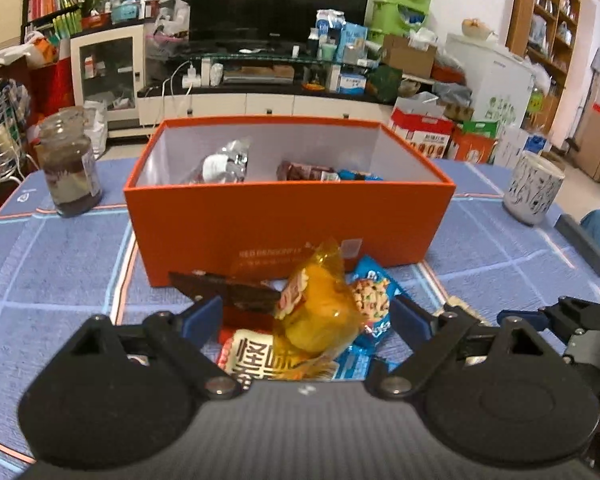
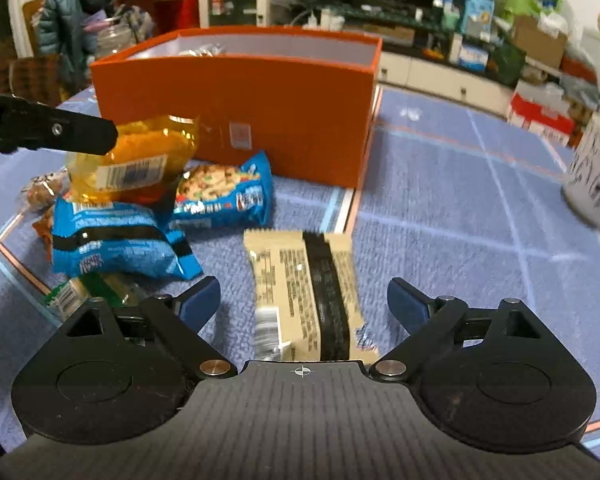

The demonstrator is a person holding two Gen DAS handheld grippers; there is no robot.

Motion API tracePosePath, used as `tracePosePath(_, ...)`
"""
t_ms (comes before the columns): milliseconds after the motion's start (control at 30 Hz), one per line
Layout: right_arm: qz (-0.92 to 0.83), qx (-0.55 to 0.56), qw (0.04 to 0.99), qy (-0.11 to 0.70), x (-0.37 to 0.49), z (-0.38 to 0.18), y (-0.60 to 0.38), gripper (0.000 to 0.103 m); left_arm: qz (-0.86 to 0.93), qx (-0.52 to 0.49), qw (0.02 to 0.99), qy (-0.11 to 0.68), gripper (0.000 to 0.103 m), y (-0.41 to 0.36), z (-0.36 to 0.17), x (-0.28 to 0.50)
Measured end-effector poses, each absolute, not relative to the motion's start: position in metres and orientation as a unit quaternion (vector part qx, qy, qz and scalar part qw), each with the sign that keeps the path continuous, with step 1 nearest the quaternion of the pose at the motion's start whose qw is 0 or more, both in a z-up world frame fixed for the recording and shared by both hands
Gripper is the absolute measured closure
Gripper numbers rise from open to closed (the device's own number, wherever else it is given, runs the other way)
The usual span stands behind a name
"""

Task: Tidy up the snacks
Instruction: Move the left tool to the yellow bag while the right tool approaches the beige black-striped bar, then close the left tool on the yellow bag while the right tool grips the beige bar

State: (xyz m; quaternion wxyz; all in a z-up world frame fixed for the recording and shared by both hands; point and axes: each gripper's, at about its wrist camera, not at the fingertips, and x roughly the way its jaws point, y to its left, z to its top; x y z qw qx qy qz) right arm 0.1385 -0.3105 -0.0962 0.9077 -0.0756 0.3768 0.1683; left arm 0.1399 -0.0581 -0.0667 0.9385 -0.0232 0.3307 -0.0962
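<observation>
An open orange box (image 1: 284, 220) stands mid-table with several snack packets inside; it also shows in the right wrist view (image 2: 260, 100). My left gripper (image 1: 306, 314) is open around a yellow cake packet (image 1: 320, 312) on a pile of snacks: a blue cookie packet (image 1: 374, 300), a dark packet (image 1: 228, 290) and a red-and-white packet (image 1: 252, 354). My right gripper (image 2: 304, 300) is open over a beige bar (image 2: 308, 292) lying flat on the cloth. The right view shows the yellow packet (image 2: 140, 160), two blue packets (image 2: 228, 192) (image 2: 116, 240) and the left gripper's finger (image 2: 60, 132).
A blue checked tablecloth (image 1: 60, 264) covers the table. A glass jar (image 1: 70, 168) stands left of the box. A white patterned cup (image 1: 534, 188) stands to the right, also in the right view (image 2: 594, 176). A TV stand and cluttered shelves lie beyond.
</observation>
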Motion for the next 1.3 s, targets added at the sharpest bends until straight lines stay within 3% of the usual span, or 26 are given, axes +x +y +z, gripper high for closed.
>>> tracePosePath(200, 0.176, -0.069, 0.901, 0.39, 0.145, -0.104, -0.312, 0.022, -0.112, -0.064, 0.928, 0.348, 0.013, -0.063, -0.076, 0.156)
tracePosePath(400, 0.18, -0.069, 0.904, 0.381, 0.147, -0.106, -0.313, 0.025, -0.107, -0.071, 0.918, 0.376, 0.038, -0.069, -0.091, 0.167)
tracePosePath(567, 0.182, -0.062, 0.905, 0.38, 0.149, -0.105, -0.314, 0.029, -0.104, -0.076, 0.916, 0.381, 0.04, -0.07, -0.093, 0.17)
tracePosePath(700, 0.179, -0.06, 0.906, 0.38, 0.151, -0.104, -0.314, 0.034, -0.108, -0.078, 0.914, 0.382, 0.048, -0.072, -0.094, 0.172)
tracePosePath(767, 0.177, -0.066, 0.906, 0.38, 0.151, -0.104, -0.313, 0.039, -0.11, -0.077, 0.913, 0.384, 0.051, -0.072, -0.093, 0.172)
tracePosePath(867, 0.175, -0.063, 0.905, 0.383, 0.151, -0.1, -0.313, 0.064, -0.114, -0.074, 0.913, 0.385, 0.052, -0.074, -0.091, 0.17)
tracePosePath(1000, 0.173, -0.059, 0.903, 0.388, 0.152, -0.1, -0.314, 0.064, -0.115, -0.078, 0.916, 0.377, 0.059, -0.07, -0.086, 0.165)
tracePosePath(1300, 0.166, -0.064, 0.909, 0.377, 0.148, -0.09, -0.315, 0.064, -0.105, -0.05, 0.931, 0.345, 0.06, -0.069, -0.065, 0.146)
